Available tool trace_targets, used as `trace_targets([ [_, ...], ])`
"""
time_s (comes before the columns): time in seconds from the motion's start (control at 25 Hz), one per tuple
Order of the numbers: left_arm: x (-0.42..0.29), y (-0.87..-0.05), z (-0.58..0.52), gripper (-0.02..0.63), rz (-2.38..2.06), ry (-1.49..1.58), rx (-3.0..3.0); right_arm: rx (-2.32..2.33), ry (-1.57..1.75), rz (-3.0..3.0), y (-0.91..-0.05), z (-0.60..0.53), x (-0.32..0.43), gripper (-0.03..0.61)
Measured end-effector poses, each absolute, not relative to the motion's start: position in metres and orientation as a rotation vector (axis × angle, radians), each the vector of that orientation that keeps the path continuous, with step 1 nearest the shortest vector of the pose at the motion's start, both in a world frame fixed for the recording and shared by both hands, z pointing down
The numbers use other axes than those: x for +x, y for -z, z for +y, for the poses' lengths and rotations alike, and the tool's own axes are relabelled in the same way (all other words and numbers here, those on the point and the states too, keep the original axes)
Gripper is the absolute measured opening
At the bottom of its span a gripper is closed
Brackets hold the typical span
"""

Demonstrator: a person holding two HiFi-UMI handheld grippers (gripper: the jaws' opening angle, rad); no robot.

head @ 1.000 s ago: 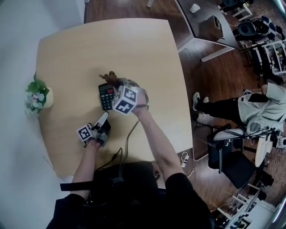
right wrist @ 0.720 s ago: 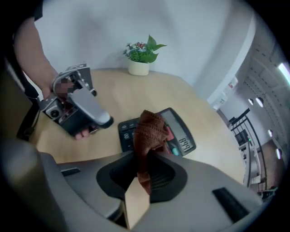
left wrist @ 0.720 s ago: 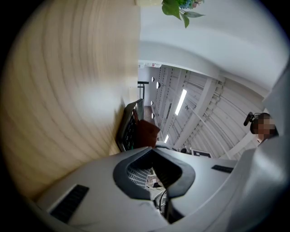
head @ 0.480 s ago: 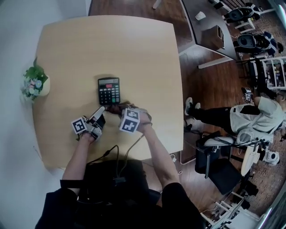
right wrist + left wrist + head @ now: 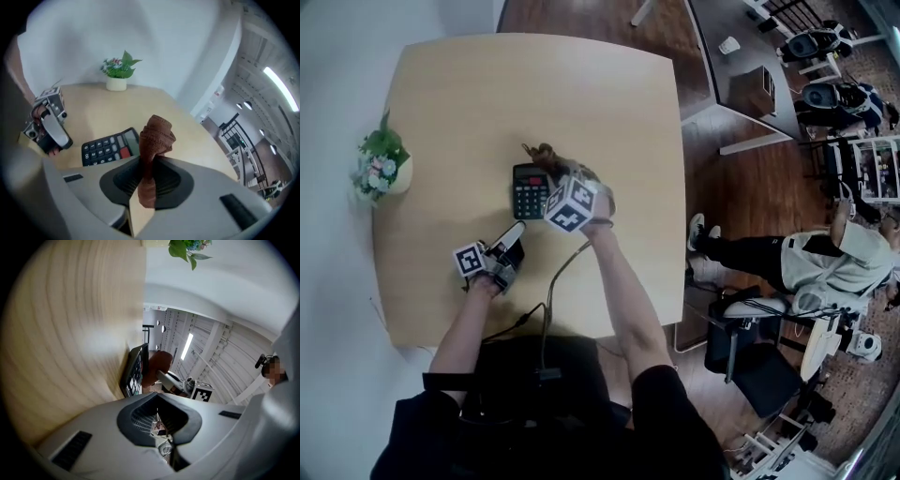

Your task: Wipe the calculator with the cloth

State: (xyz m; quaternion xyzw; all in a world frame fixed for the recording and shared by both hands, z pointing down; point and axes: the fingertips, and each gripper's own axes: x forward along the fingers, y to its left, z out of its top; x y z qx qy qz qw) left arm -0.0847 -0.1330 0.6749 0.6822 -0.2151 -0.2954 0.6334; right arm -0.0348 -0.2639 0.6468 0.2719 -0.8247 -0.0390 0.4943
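Observation:
A black calculator [image 5: 528, 192] lies flat near the middle of the light wooden table [image 5: 450, 94]. My right gripper [image 5: 555, 176] hangs over its far right corner, pointing steeply down, shut on a brown cloth [image 5: 544, 154] that bunches out past the fingertips. In the right gripper view the cloth [image 5: 155, 135] stands up between the jaws of that gripper [image 5: 149, 174], with the calculator [image 5: 109, 146] just left of it. My left gripper [image 5: 515, 232] rests on the table just short of the calculator's near left corner, shut and empty [image 5: 159, 420].
A small potted plant [image 5: 382, 172] stands at the table's left edge. A person sits on a chair [image 5: 811, 258] to the right of the table. Desks and equipment fill the far right of the room.
The right gripper, with the cloth, went from the calculator's far end to its near edge and is back at the far right corner. The left gripper has stayed put.

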Motion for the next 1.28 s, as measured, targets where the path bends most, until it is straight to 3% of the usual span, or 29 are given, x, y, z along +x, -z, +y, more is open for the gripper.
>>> trace_targets([
  [0.24,-0.093,-0.678,-0.129,0.011,-0.499,0.687,1.541,0.438,0.105,-1.908,-0.697,-0.188,-0.041,0.067],
  [0.52,-0.097,-0.677,-0.128,0.011,-0.504,0.71,1.537,0.19,-0.131,-1.906,-0.715,-0.09,-0.028,0.067],
  [0.68,-0.099,-0.678,-0.128,0.011,-0.5,0.713,1.538,0.358,-0.101,-1.99,-0.671,-0.145,-0.047,0.067],
  [0.92,-0.097,-0.676,-0.128,0.011,-0.5,0.719,1.536,0.664,0.313,-1.947,-0.621,-0.267,-0.092,0.067],
  [1.28,-0.101,-0.679,-0.128,0.011,-0.499,0.724,1.517,0.296,0.259,-1.815,-0.704,-0.173,-0.106,0.067],
])
